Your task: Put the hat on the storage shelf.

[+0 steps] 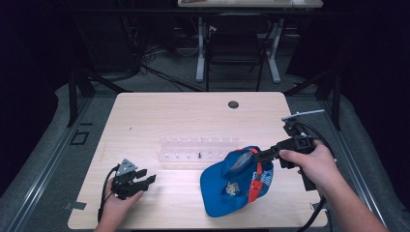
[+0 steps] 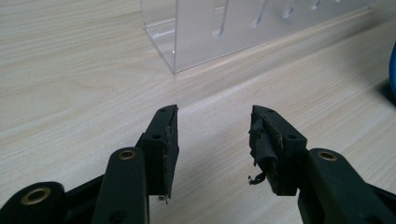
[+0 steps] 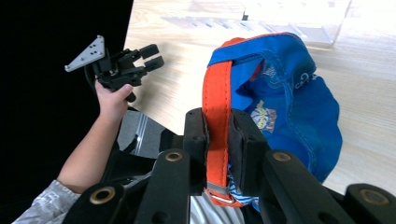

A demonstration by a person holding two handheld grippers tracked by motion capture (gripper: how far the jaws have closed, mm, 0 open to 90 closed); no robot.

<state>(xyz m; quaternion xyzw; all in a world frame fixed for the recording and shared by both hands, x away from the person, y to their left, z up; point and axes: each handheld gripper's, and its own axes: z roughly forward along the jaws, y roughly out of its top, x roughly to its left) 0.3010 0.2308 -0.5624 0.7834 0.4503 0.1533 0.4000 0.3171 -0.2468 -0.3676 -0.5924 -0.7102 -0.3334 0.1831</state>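
Right gripper (image 3: 217,135) is clamped on the cap's (image 1: 237,181) orange strap (image 3: 216,102) over the surface (image 1: 159,116), probably bound for the rack (image 1: 198,150); lift slowly, left gripper (image 1: 145,178) idle, open, empty.

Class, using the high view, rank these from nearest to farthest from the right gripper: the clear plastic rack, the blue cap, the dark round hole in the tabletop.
1. Blue cap: its orange strap is clamped in the right gripper.
2. Clear plastic rack: just left of the cap, mid-table.
3. Dark round hole: near the table's far edge.
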